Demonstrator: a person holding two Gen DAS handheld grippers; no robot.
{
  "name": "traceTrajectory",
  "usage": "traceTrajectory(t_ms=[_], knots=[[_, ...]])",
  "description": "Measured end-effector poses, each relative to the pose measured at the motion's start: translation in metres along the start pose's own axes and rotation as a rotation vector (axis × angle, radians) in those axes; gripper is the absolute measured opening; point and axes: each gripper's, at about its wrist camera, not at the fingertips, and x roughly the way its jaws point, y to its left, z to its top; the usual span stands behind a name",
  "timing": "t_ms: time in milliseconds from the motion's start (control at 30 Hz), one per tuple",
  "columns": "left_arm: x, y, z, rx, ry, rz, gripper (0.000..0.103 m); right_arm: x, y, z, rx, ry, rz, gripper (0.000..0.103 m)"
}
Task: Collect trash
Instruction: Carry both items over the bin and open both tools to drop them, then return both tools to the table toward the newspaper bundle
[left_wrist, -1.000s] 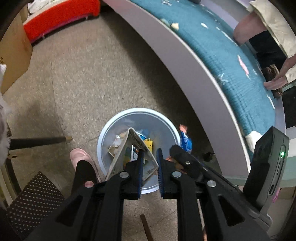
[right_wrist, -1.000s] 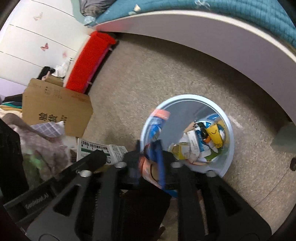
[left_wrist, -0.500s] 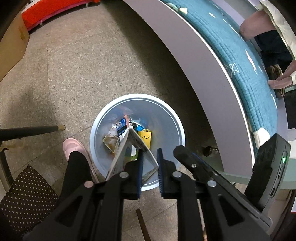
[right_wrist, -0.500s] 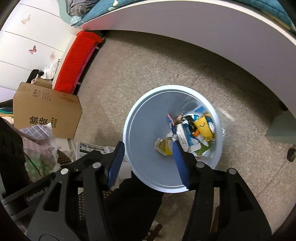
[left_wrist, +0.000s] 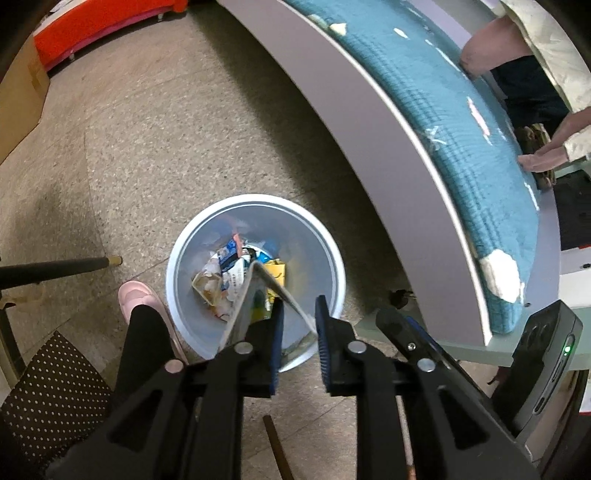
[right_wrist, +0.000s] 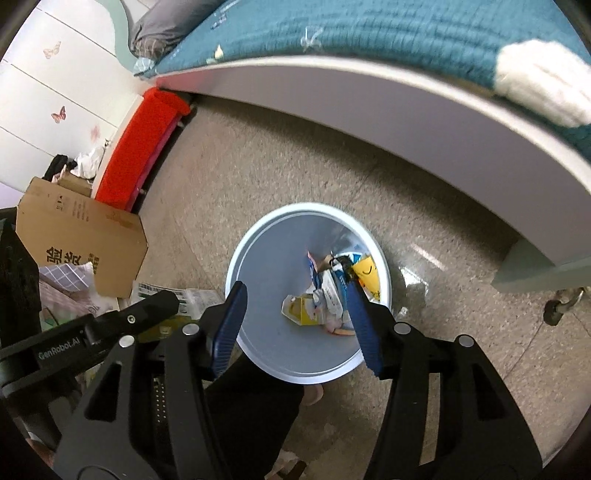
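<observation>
A pale blue round bin (left_wrist: 255, 197) stands on the floor with several wrappers and cartons in it. My left gripper (left_wrist: 298, 314) hangs over its near rim and its jaws are opening. A folded grey-white sheet of paper (left_wrist: 238, 310) stands tent-like over the left finger, one flap reaching between the blue pads, which no longer pinch it. In the right wrist view my right gripper (right_wrist: 295, 286) is open above the bin (right_wrist: 306, 206), nothing between its fingers.
A bed with a teal quilt (left_wrist: 443, 110) and a pale frame curves along the right; a hand (left_wrist: 543, 158) rests on it. A black-clad leg and pink slipper (left_wrist: 136, 295) stand by the bin. A cardboard box (right_wrist: 74, 240) and red bench (right_wrist: 144, 140) lie left.
The right gripper opened and the orange-blue wrapper it held is gone from its jaws, with the view now over the bin. The left jaws have spread apart around the folded paper.
</observation>
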Motion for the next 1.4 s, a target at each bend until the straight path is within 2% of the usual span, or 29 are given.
traceTrajectory(t_ms=[33, 67, 100, 333, 467, 600, 800, 933, 1067, 1133, 1233, 1400], knots=[[-0.002, -0.001, 0.0, 0.004, -0.003, -0.001, 0.042, -0.003, 0.0, 0.0, 0.0, -0.006, 0.001, 0.057], [-0.005, -0.003, -0.001, 0.008, -0.012, 0.004, 0.063, -0.005, -0.001, 0.0, 0.001, -0.01, 0.003, 0.058], [-0.011, -0.005, -0.003, 0.011, -0.035, 0.014, 0.069, -0.008, -0.001, 0.0, 0.003, -0.016, 0.005, 0.058], [-0.044, -0.007, -0.01, -0.005, -0.096, 0.043, 0.069, -0.034, 0.004, -0.005, -0.007, -0.042, 0.027, 0.058], [-0.074, -0.017, -0.019, 0.023, -0.14, 0.109, 0.069, -0.056, 0.015, -0.008, -0.023, -0.063, 0.061, 0.058], [-0.111, -0.029, -0.028, 0.067, -0.178, 0.11, 0.069, -0.094, 0.037, -0.008, -0.067, -0.119, 0.113, 0.059], [-0.209, -0.053, -0.055, 0.13, -0.366, 0.147, 0.076, -0.17, 0.083, -0.012, -0.173, -0.224, 0.189, 0.061], [-0.281, -0.047, -0.076, 0.143, -0.487, 0.142, 0.08, -0.212, 0.132, -0.025, -0.286, -0.262, 0.249, 0.062], [-0.342, -0.021, -0.094, 0.114, -0.566, 0.164, 0.081, -0.237, 0.197, -0.041, -0.407, -0.271, 0.324, 0.063], [-0.371, 0.001, -0.104, 0.088, -0.602, 0.206, 0.081, -0.244, 0.228, -0.052, -0.465, -0.26, 0.36, 0.063], [-0.414, 0.041, -0.117, 0.054, -0.657, 0.272, 0.083, -0.25, 0.283, -0.068, -0.575, -0.246, 0.404, 0.064], [-0.481, 0.129, -0.125, -0.089, -0.723, 0.373, 0.083, -0.237, 0.377, -0.095, -0.731, -0.2, 0.435, 0.064]])
